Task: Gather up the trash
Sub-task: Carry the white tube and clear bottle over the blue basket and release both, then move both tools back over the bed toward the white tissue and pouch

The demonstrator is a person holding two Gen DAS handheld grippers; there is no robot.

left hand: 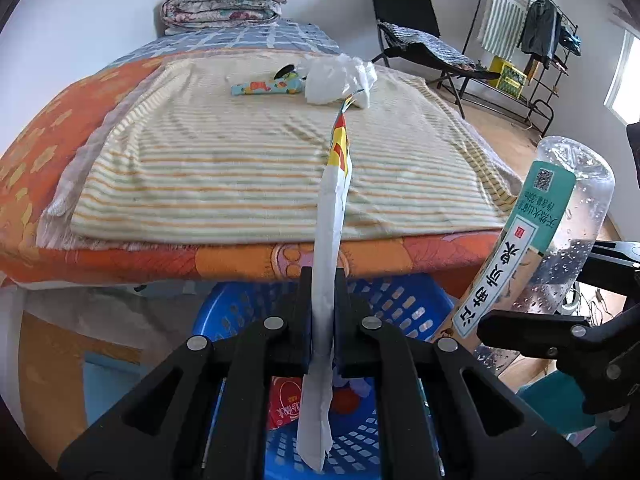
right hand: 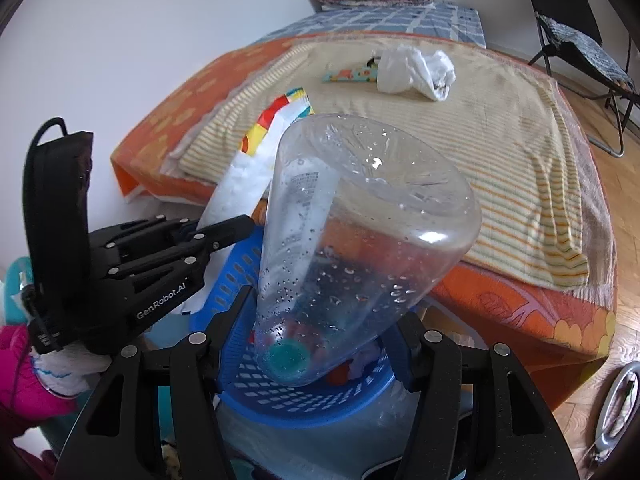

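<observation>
My left gripper is shut on a long white snack wrapper with a yellow and red end, held over the blue plastic basket. My right gripper is shut on a clear plastic bottle with a teal cap, cap end down over the basket. The bottle also shows at the right in the left wrist view, and the left gripper with its wrapper shows in the right wrist view. A crumpled white plastic bag and a patterned packet lie on the bed.
The bed with a striped towel and orange sheet stands behind the basket. A folded quilt sits at its far end. A black folding chair and a clothes rack stand at the right. Red wrappers lie in the basket.
</observation>
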